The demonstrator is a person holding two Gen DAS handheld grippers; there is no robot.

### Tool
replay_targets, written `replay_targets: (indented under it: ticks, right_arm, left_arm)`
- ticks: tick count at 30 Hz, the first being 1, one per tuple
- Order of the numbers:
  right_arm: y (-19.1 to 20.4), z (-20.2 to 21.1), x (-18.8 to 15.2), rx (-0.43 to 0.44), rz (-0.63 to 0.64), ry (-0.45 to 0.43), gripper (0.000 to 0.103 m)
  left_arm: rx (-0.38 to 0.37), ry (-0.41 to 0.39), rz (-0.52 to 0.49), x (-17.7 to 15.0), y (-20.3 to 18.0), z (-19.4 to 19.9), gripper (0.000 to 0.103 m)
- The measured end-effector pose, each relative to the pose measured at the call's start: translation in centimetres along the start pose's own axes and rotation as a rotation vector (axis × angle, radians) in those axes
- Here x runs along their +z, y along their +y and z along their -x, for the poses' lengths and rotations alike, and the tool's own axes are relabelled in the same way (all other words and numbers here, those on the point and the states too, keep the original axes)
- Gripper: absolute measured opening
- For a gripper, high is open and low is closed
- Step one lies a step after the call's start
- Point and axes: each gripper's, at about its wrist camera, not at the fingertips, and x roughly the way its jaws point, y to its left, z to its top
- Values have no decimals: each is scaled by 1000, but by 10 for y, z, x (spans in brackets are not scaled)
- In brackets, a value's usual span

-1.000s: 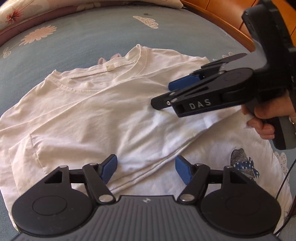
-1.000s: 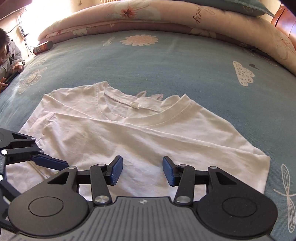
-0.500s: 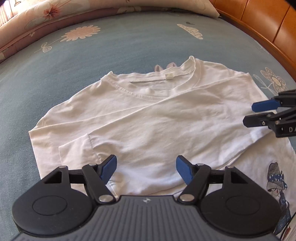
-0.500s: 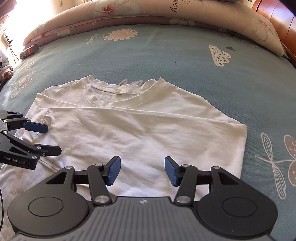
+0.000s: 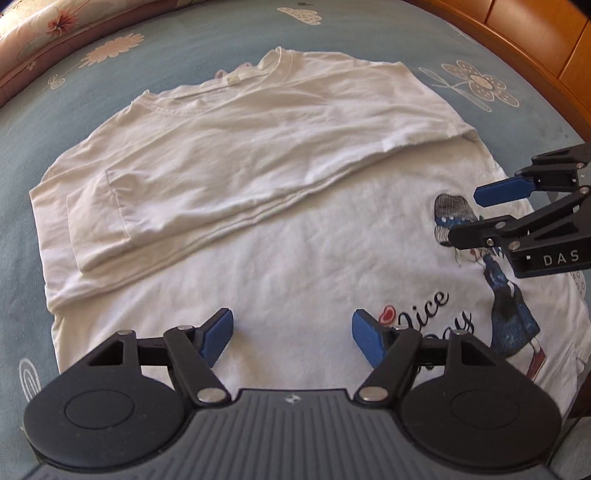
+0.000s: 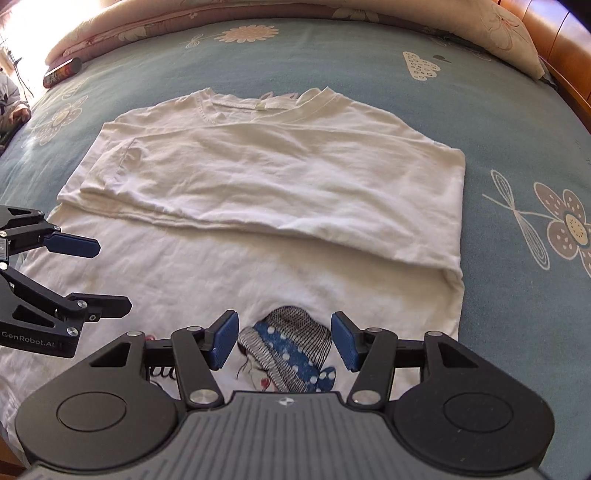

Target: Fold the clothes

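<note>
A white T-shirt lies flat on the blue bedsheet, collar at the far end. Its sleeves and sides are folded across the chest into a band. Nearer me the lower half shows a printed girl in a dotted hat and dark lettering. My left gripper hovers open over the plain lower cloth with nothing between its fingers. My right gripper is open above the printed hat, not touching it. Each gripper shows in the other's view: the right gripper at the right edge, the left gripper at the left edge.
The blue flowered sheet surrounds the shirt on all sides. A rolled floral quilt lines the far edge, and a wooden bed frame runs along the right. A small can lies far left, near a person's sleeve.
Both grippers have drawn back from the folded sleeves toward the shirt's lower half, so the print has come into view. The right gripper has left the fold and moved off to the side.
</note>
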Motion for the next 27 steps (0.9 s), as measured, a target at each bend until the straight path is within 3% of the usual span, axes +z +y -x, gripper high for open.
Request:
replay_targets:
  ticks: [2,5,10,15,27]
  right_arm:
    - [9,-5,-17,-18,24,7,63]
    - [14,-7,-30,-17,33,-37,76]
    - [19,-14,-37,1,66,-47,103]
    - [23,-15,-45,-6,101,-74,103]
    - [28,-15,-56,-52,53,-132,103]
  left_arm:
    - [15,-10,13,-12,-2,1,80]
    - [40,13,93,-16,2,-2,94]
    - [109,14,182,-20,-1,-6,102]
    - [135,-17,242,-25,-3,-5,103]
    - [124,-149,237,-43,-3,-3,103]
